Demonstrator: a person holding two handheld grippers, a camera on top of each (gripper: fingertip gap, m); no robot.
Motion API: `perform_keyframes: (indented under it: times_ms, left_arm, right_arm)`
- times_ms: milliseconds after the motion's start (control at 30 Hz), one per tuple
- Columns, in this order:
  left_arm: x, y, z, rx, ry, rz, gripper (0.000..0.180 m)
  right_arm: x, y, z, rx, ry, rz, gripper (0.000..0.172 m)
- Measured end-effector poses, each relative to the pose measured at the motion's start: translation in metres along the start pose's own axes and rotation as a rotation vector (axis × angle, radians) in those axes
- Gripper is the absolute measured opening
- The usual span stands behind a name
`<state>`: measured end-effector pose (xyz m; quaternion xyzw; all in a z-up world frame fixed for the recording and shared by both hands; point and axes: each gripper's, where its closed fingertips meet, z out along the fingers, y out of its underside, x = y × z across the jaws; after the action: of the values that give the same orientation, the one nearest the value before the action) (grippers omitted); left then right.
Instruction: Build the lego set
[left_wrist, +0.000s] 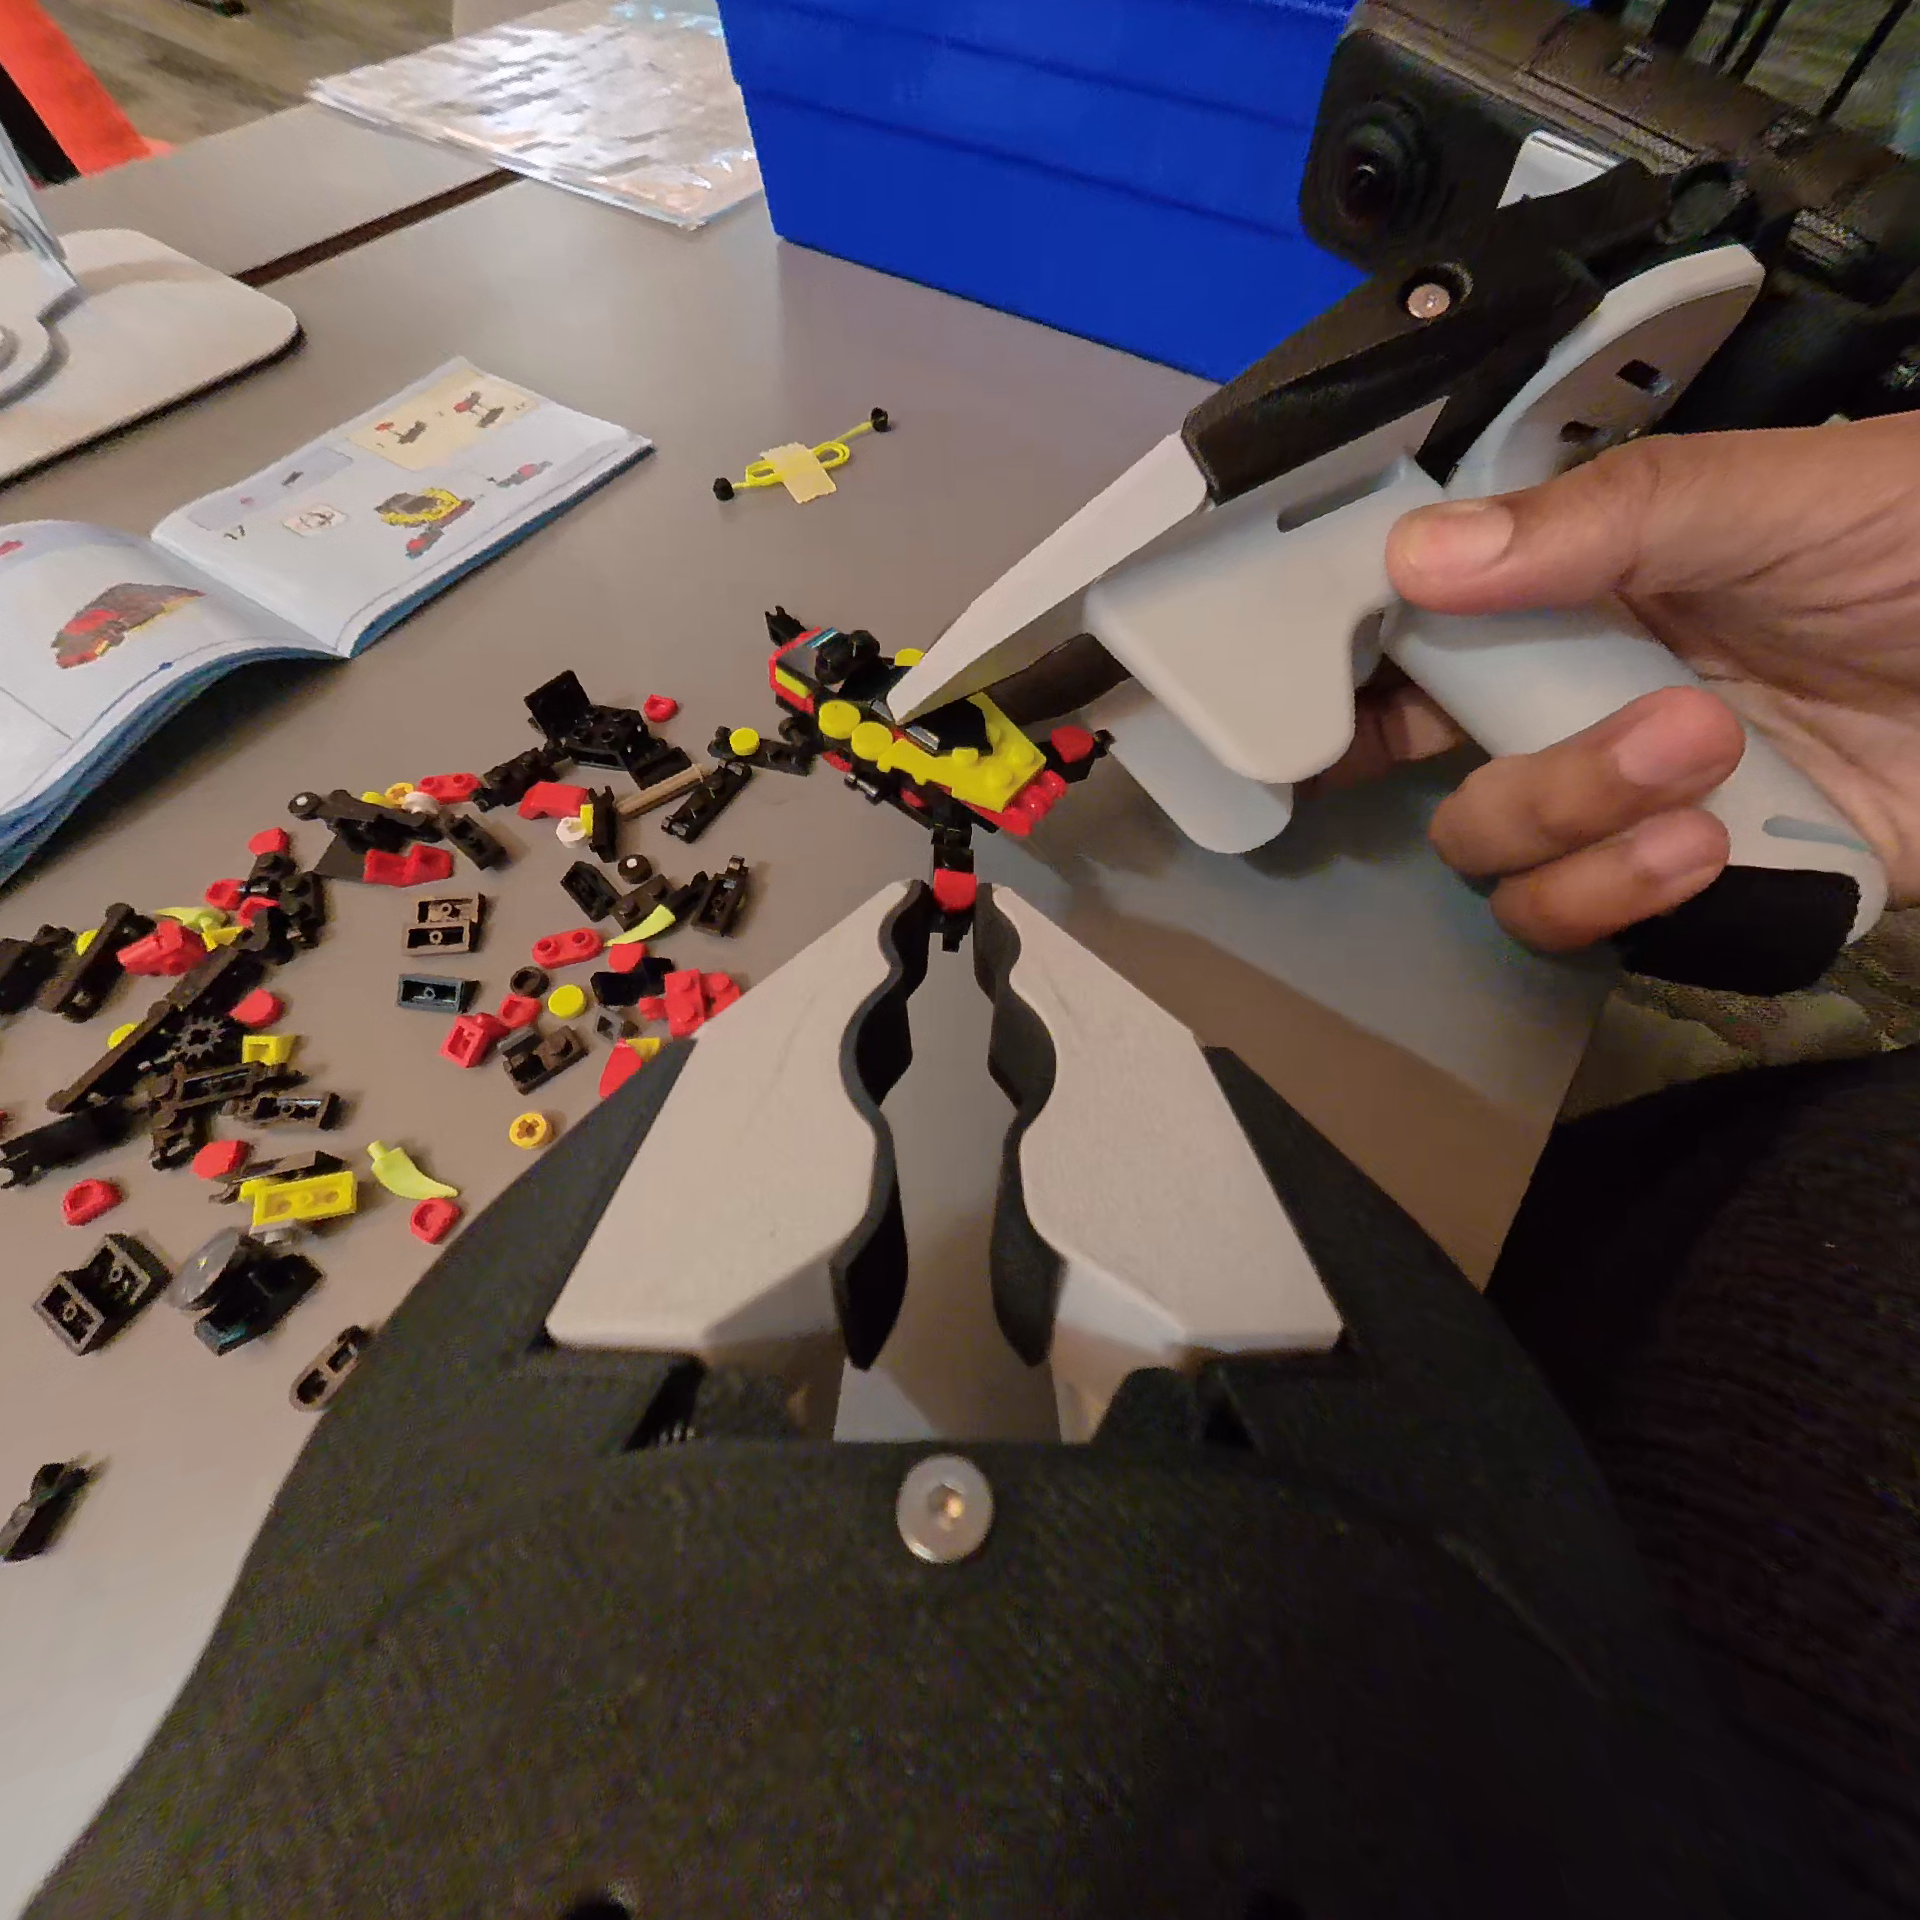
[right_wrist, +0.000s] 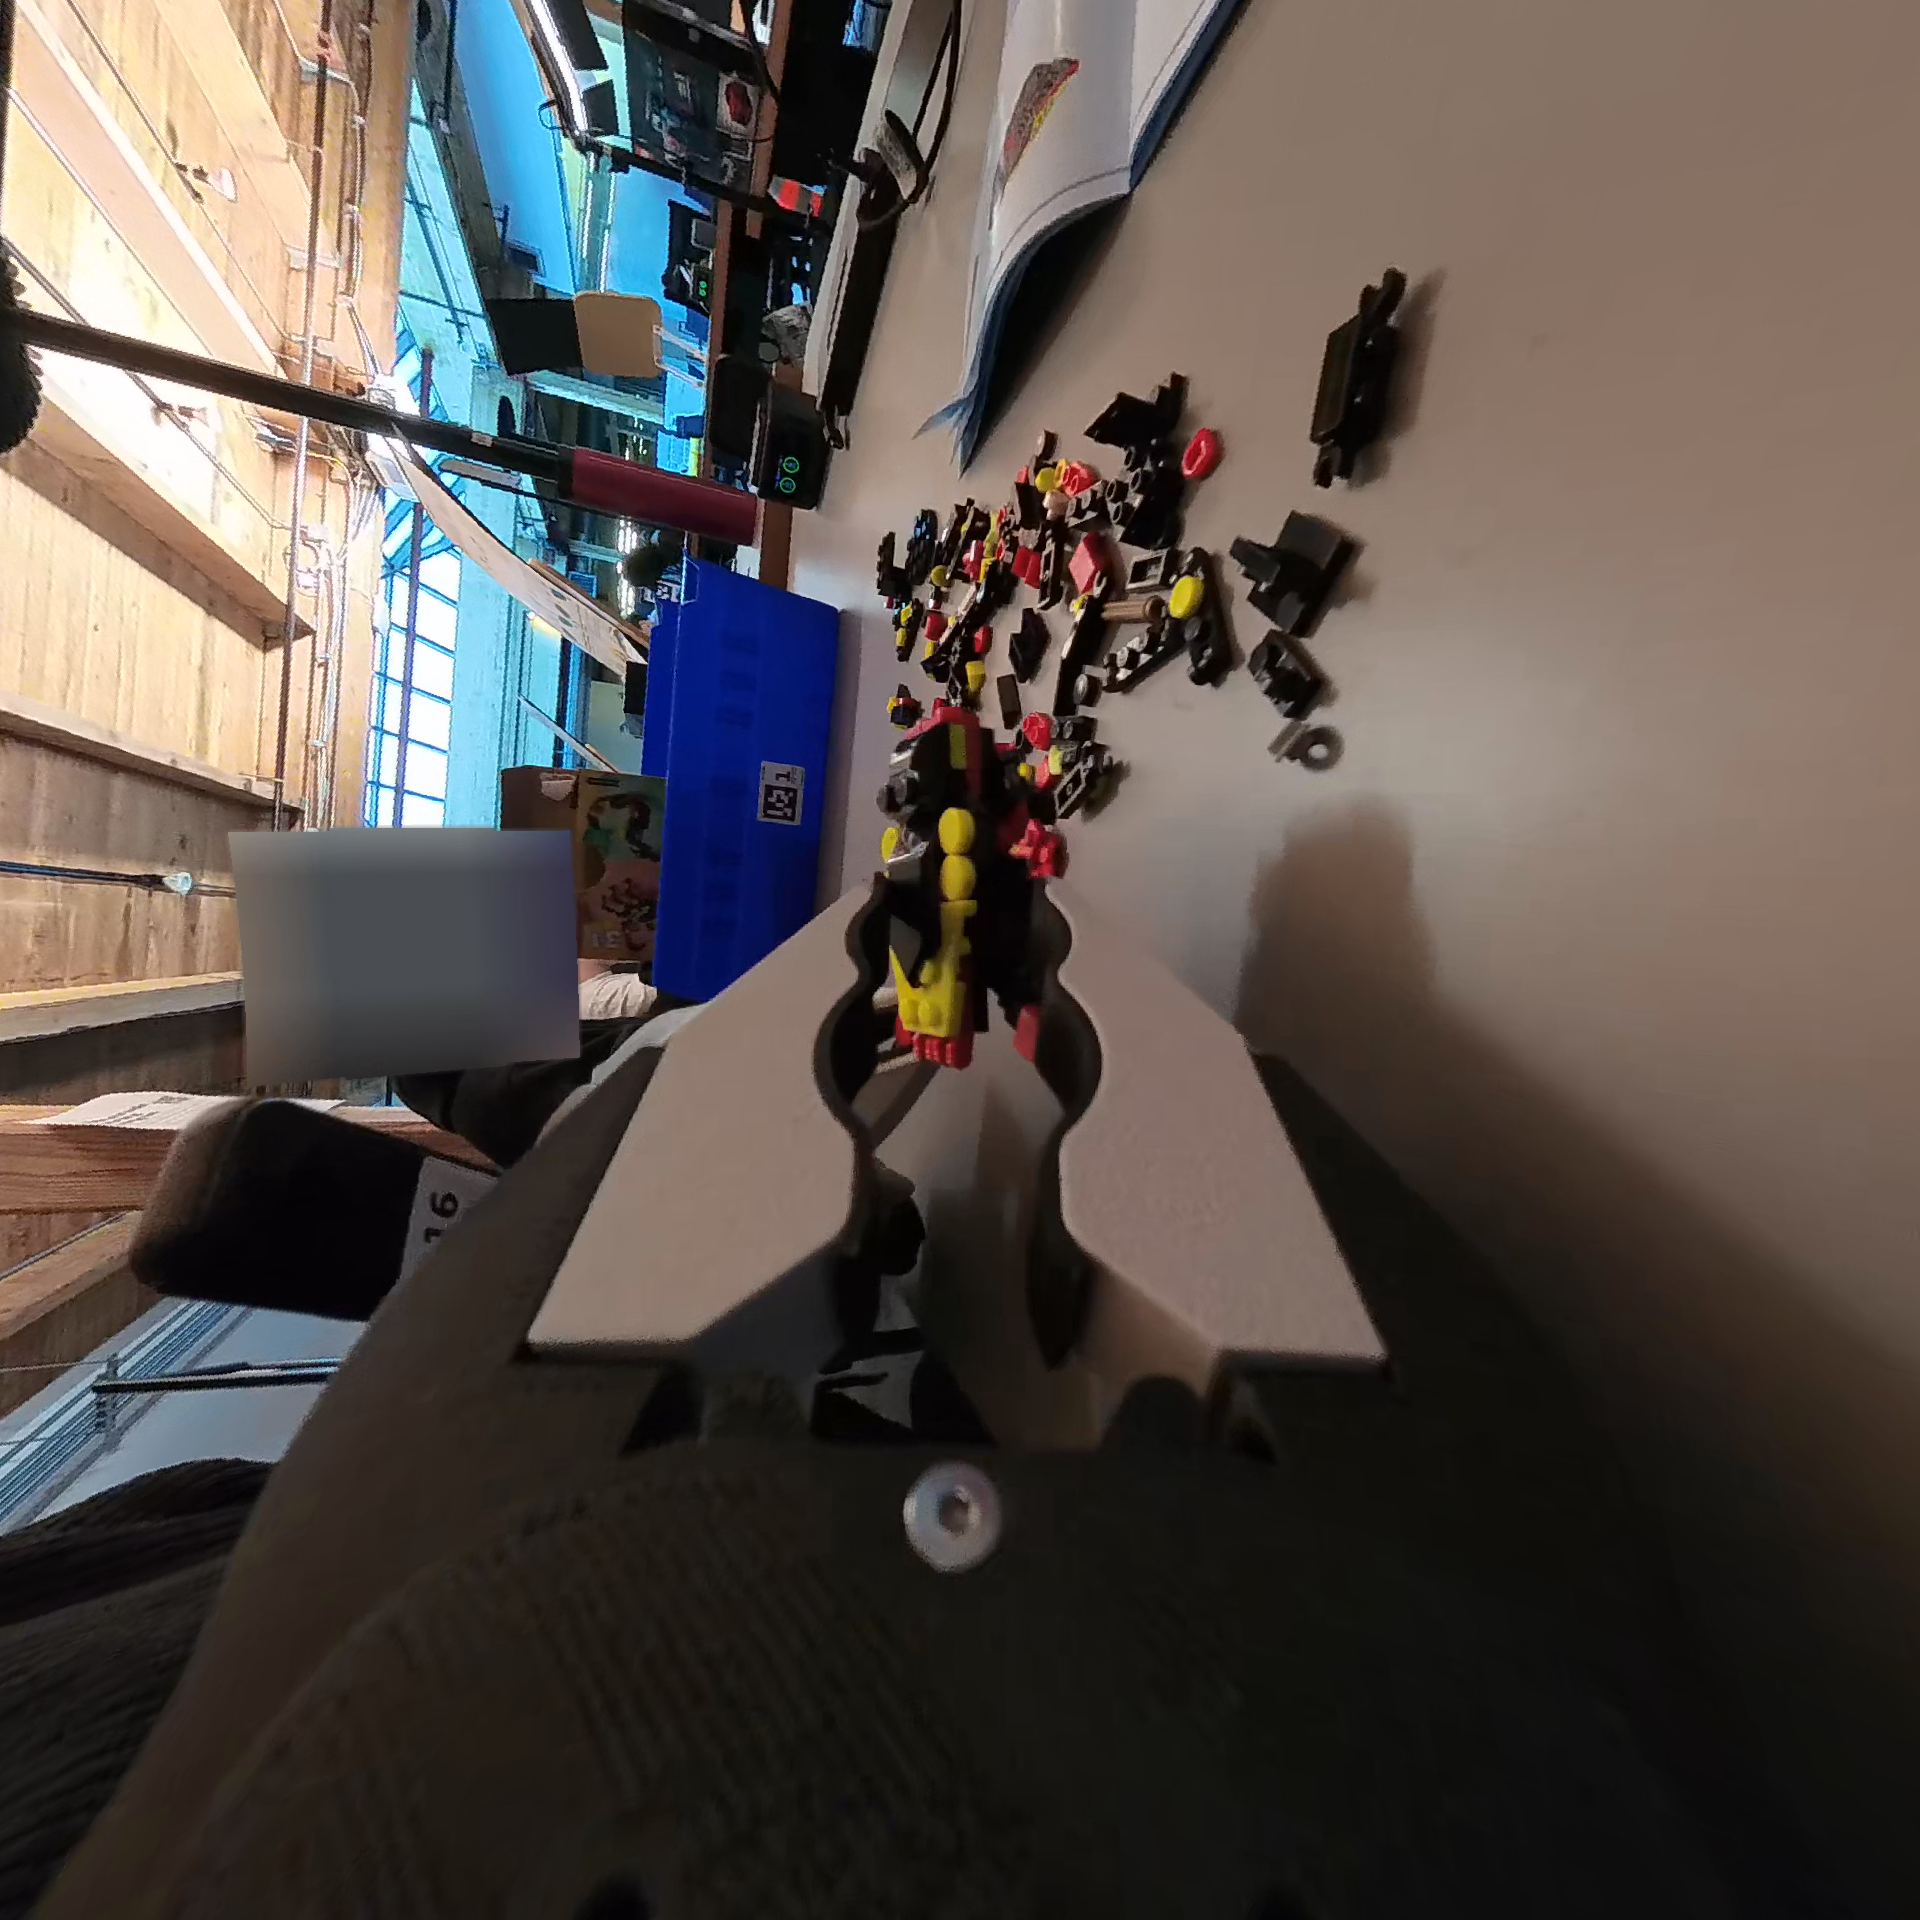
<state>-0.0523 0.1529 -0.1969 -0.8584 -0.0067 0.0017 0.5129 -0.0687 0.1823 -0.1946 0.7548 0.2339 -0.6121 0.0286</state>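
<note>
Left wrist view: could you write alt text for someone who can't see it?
The left gripper pinches a red-and-black limb of a small brick model, while the right gripper, in a person's hand, grips its yellow-topped body. Loose bricks and a booklet lie on the grey table.

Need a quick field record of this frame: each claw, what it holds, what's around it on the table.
left claw: shut on a thin black-and-red limb sticking out of the brick model
right claw: shut on the model's body, held by a hand
model: red, yellow, black; off the table
loose bricks: scattered left of the model
booklet: open, behind the bricks
blue bin: far table edge
</note>
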Motion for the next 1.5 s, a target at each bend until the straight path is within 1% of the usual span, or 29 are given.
perform_keyframes:
  times_ms: [500, 1033, 1133, 1267, 1367, 1400, 1500]
  left_arm:
    - [0.002, -0.002, 0.002, 0.026, -0.023, 0.043, 0.003]
    - [0.002, -0.001, 0.003, 0.013, -0.031, 0.053, 0.003]
    - [0.003, 0.0, 0.003, 0.0, -0.02, 0.045, 0.004]
    - [0.001, 0.008, 0.004, -0.061, 0.025, 0.009, 0.005]
    - [0.002, 0.016, 0.004, -0.106, 0.049, 0.004, 0.004]
    - [0.002, 0.017, 0.004, -0.111, 0.051, -0.003, 0.004]
    - [0.0, 0.023, 0.005, -0.139, 0.058, -0.029, 0.004]
  right_arm:
    - [-0.001, 0.0, -0.003, -0.005, -0.016, 0.009, 0.025]
    - [-0.001, 0.002, -0.003, -0.01, -0.021, 0.011, 0.025]
    - [0.001, 0.002, -0.003, -0.021, -0.027, 0.013, 0.025]
    - [0.008, 0.006, -0.001, -0.048, -0.034, 0.031, 0.025]
    - [0.012, 0.01, 0.001, -0.083, -0.003, -0.018, 0.024]
    - [0.011, 0.011, 0.001, -0.096, 0.005, -0.046, 0.025]
    - [0.014, 0.014, 0.001, -0.137, 0.046, -0.129, 0.043]
